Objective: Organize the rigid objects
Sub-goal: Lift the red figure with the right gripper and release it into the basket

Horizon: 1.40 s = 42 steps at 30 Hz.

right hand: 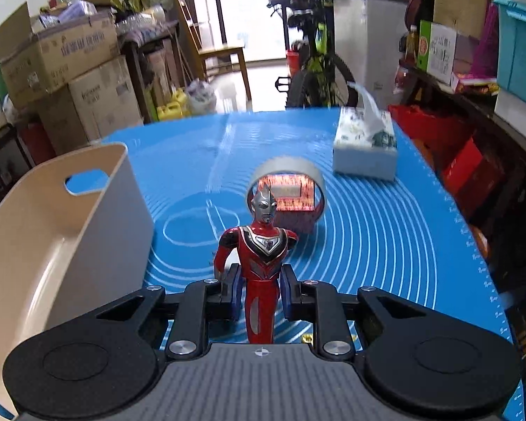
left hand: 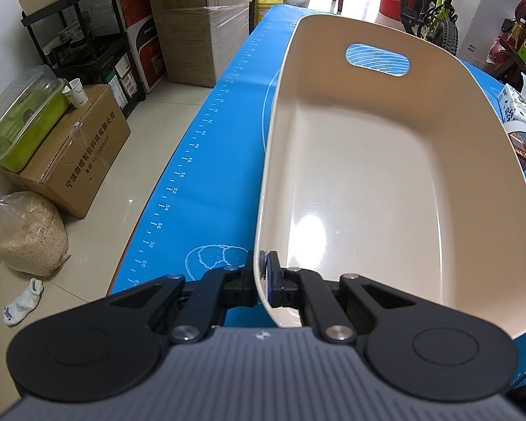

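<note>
Your right tongs (right hand: 261, 293) are clenched on the red and silver hero figure (right hand: 261, 245), with the blue pads pressing its hips and thighs from either side. The figure stands upright between them: head toward the far end of the bench (right hand: 385, 245), legs running down toward the camera. So its long axis points away from you along the tongs, not across them.

What matters now is where the cream bin (right hand: 52, 238) lies. In the right wrist view it sits to the left of the figure and near you, its closest wall just beside the left finger and its handle cut-out on the far end. Your left tongs (left hand: 263, 272) are shut tight on that bin's near rim (left hand: 259, 245), one finger outside the wall and one inside, so the left hand steadies the container. In the left wrist view its floor shows nothing in it.

Judging from this, the coming move is a carry leftward over the bin's right wall. As the figure stands tall, you would probably need to clear the rim with its feet, or tip it to lie along the bin's long side.

The tape roll (right hand: 285, 179) stands on edge beyond the figure, over a red box (right hand: 294, 198), and the tissue box (right hand: 364, 147) lies far right; both are outside the bin.
</note>
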{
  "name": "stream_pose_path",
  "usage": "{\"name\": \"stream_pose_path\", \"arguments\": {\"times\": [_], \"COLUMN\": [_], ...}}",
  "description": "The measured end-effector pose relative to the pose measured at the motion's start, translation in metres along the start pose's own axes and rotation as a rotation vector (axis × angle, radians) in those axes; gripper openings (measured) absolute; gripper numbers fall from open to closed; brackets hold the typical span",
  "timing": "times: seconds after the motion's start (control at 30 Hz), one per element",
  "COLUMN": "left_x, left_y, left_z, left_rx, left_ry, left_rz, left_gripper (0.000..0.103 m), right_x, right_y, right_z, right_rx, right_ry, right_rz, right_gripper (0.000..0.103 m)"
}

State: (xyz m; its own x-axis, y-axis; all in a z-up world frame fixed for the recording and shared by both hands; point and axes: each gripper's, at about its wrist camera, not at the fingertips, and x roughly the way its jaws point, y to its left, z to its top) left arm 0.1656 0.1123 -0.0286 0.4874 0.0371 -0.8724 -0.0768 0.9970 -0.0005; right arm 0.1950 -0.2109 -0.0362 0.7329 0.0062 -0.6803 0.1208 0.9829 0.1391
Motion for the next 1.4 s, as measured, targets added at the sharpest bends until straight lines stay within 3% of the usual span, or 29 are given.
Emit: {"name": "stream_pose_path", "arguments": {"times": [0.5,0.77,1.03,1.4], "left_x": [0.0,0.001,0.001,0.002], "left_y": [0.0,0.0,0.0,0.001], "left_z": [0.0,-0.001,-0.001,0.0], "left_rx": [-0.003,-0.006,-0.009,-0.017], "left_ry": [0.0,0.001,0.002,0.004], "left_rz": [-0.001,-0.003,-0.004,-0.008], "left_gripper": [0.006,0.006,0.006,0.006], "right_x": [-0.058,-0.089,-0.074,-0.016], "right_y": [0.023,0.063,0.124,0.183], "right_z": [0.035,0.058,0.046,0.005], "right_rx": [-0.045,-0.085,-0.159,-0.269], "right_ry": [-0.262,-0.309,-0.205,0.079], "right_rz": [0.088,0.248,0.379,0.34], "right_gripper": [0.031,0.031,0.031,0.031]}}
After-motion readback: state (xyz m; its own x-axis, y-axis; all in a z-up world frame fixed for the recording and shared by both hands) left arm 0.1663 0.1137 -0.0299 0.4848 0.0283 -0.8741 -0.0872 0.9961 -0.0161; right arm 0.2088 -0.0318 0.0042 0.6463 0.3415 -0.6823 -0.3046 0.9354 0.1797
